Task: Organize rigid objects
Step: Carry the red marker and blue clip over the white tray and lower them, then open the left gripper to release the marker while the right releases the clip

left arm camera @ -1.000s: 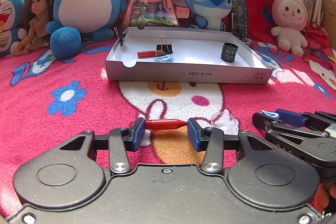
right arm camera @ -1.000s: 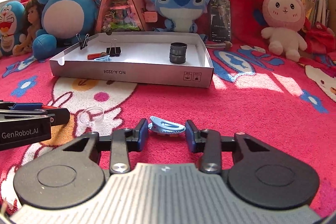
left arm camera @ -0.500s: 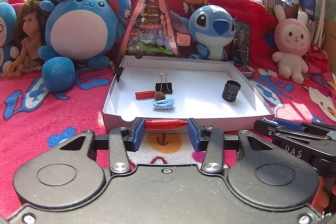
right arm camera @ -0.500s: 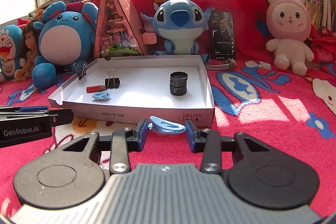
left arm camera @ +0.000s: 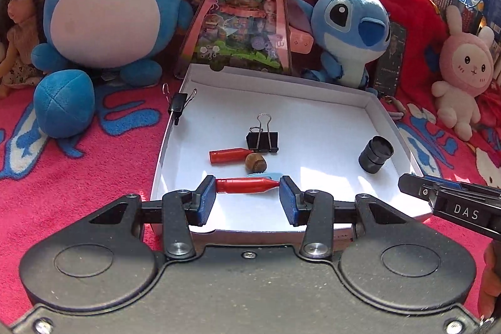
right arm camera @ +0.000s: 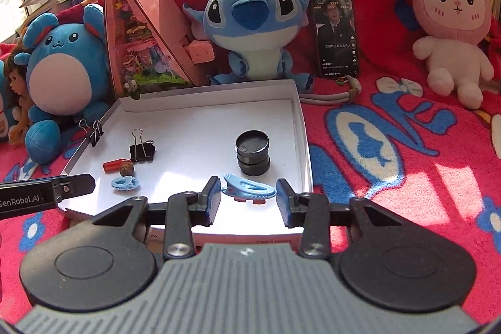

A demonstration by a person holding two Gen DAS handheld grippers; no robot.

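My left gripper is shut on a red pointed stick, held lengthwise between the blue pads above the near left part of the white tray. My right gripper is shut on a light blue plastic clip, held above the tray's near edge. In the tray lie another red stick, a brown nut-like piece, a black binder clip, a black cylinder and a second blue clip.
A binder clip is clamped on the tray's left wall. Plush toys, a doll, a pink triangular display box and a phone stand behind the tray on the red blanket. The right gripper's tip shows at right.
Both grippers have risen and moved forward with their objects, from low over the blanket to above the tray's near part.
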